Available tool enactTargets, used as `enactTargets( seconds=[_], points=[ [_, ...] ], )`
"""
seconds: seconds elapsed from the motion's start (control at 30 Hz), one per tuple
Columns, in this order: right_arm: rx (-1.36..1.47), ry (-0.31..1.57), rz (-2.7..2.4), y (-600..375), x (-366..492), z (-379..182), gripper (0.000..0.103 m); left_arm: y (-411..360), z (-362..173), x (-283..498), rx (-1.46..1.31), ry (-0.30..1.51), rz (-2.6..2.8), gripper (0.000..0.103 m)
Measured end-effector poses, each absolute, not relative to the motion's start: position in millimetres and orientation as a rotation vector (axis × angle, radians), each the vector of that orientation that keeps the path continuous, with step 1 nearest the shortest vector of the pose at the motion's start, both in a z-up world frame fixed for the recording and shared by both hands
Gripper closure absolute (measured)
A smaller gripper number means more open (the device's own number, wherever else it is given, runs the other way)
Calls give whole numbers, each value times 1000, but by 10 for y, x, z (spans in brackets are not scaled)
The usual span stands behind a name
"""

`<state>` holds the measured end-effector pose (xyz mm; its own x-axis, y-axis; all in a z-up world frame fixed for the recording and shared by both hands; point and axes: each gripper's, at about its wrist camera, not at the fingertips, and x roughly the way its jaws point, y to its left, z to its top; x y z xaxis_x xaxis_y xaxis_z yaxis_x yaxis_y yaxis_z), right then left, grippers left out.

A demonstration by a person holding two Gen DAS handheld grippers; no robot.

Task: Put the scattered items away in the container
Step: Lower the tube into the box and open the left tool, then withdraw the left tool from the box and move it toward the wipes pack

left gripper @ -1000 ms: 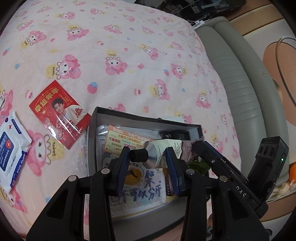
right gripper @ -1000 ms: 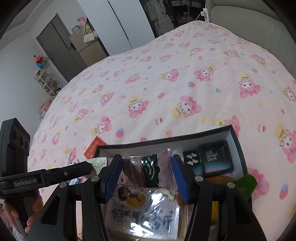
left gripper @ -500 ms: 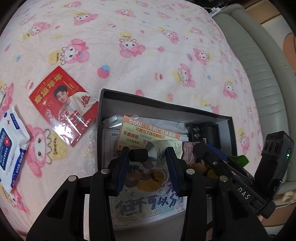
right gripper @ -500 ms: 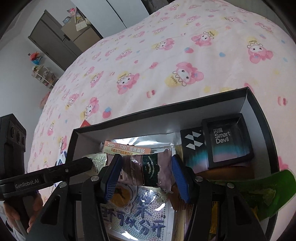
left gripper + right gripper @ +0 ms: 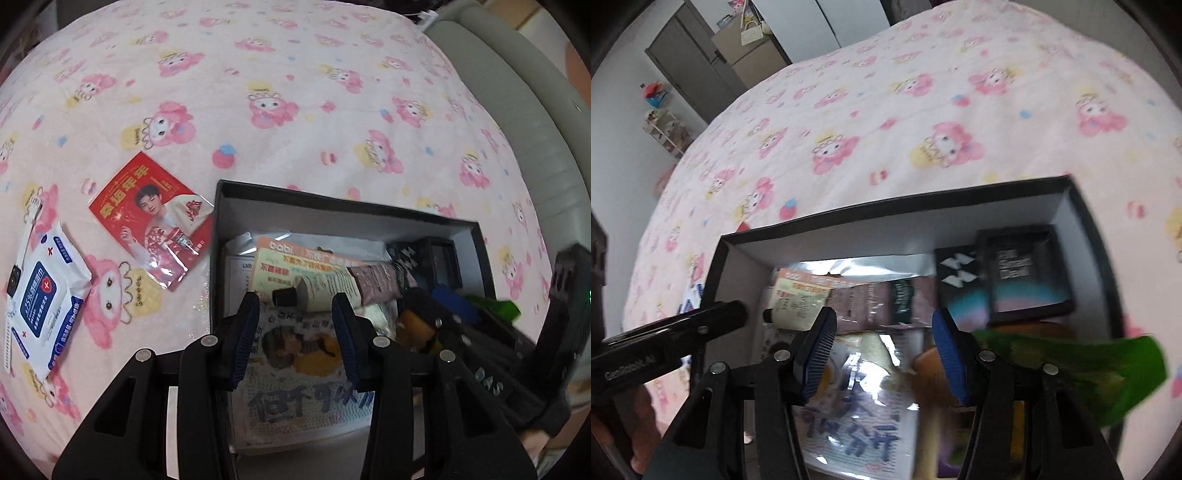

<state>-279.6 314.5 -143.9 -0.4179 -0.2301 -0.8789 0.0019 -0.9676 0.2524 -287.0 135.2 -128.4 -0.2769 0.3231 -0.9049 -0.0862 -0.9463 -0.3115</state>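
on my left wrist camera, the left gripper hangs over the near part of the black box, its blue-padded jaws spread apart with nothing between them. just past the fingertips a pale tube with a black cap lies inside the box, cap pointing left, resting on an orange-and-green leaflet and beside a mauve sachet. below it sits a clear packet with large dark lettering. outside the box, on the pink cartoon-print bedspread, a red card with a portrait lies just beside the box's left wall, and a white-and-blue wipes pack lies farther left, well apart from the box. a white strap or cable with a small dark piece runs along the pack's upper edge; i cannot tell what it is. the right gripper's body is blurred at the right, above the box's far side.

on my right wrist camera, the right gripper is also spread wide and empty, poised over the box. beyond its fingers i see the tube near the left wall, the sachet, and a dark framed box marked "smart devil" in the right corner. a green translucent piece sticks out at the right edge, blurred. the left gripper's finger reaches in from the left, at the box's left wall.
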Motion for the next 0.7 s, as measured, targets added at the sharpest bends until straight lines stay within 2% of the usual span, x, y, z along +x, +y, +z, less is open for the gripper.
enactTargets(
  seconds=[0.2, 0.33, 0.4, 0.7],
  points=[
    [1688, -207, -2482, 3089, -2811, -1498, 53, 1574, -1379, -2785, -1723, -165, 2251, 63],
    [1738, -138, -2461, 3034, -2887, -1595, 53, 1695, -1468, -2802, -1750, -88, 2248, 72],
    [1757, -117, -2464, 3028, -2939, -1637, 53, 1756, -1513, -2810, -1764, -49, 2245, 72],
    [1731, -196, -2441, 3071, -3107, -1702, 53, 1813, -1622, -3068, -1796, -20, 2326, 77]
  ],
)
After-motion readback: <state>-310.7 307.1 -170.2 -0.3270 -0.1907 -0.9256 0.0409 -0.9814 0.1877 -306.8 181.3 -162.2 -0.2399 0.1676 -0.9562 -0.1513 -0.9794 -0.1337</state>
